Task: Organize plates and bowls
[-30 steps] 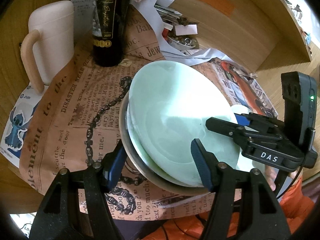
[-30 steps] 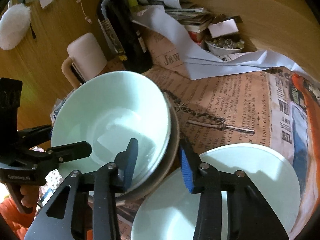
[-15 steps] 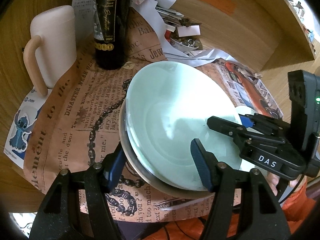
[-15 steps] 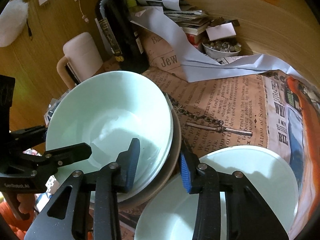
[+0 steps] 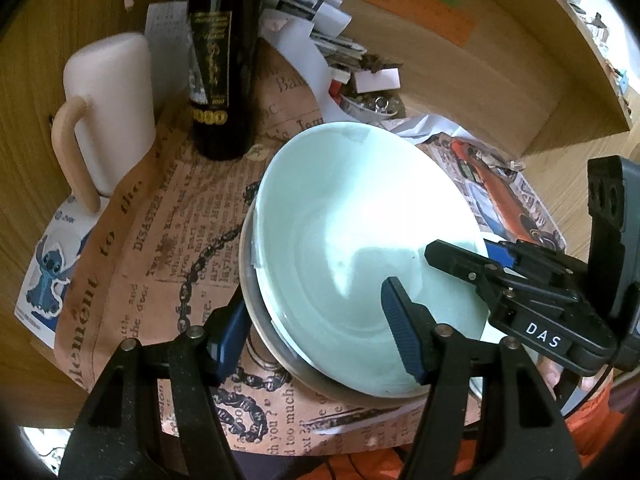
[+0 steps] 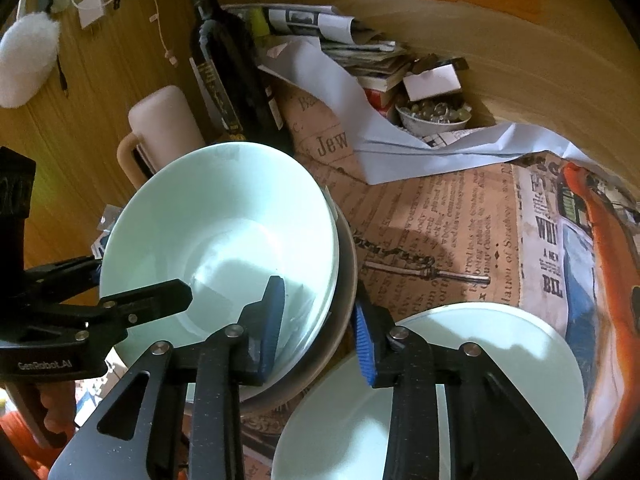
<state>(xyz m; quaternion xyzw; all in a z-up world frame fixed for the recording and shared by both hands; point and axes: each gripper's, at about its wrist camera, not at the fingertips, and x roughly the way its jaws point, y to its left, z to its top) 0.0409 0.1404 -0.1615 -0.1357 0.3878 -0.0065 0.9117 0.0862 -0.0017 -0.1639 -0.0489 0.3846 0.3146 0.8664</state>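
both grippers straddle opposite rims of the pale green bowl (image 5: 360,240), nested in a grey bowl (image 6: 344,280) on the newspaper: left gripper (image 5: 316,328) fingers apart, right gripper (image 6: 320,320) likewise.

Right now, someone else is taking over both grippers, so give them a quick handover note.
Left gripper: astride the near rim of the bowl stack, grip unclear.
Right gripper: astride the opposite rim, grip unclear.
Things: pale green bowl sits nested in a grey bowl on the newspaper; a white plate lies beside it.
Done: bowls nested.
Left: probably move the stack and sort the plate.
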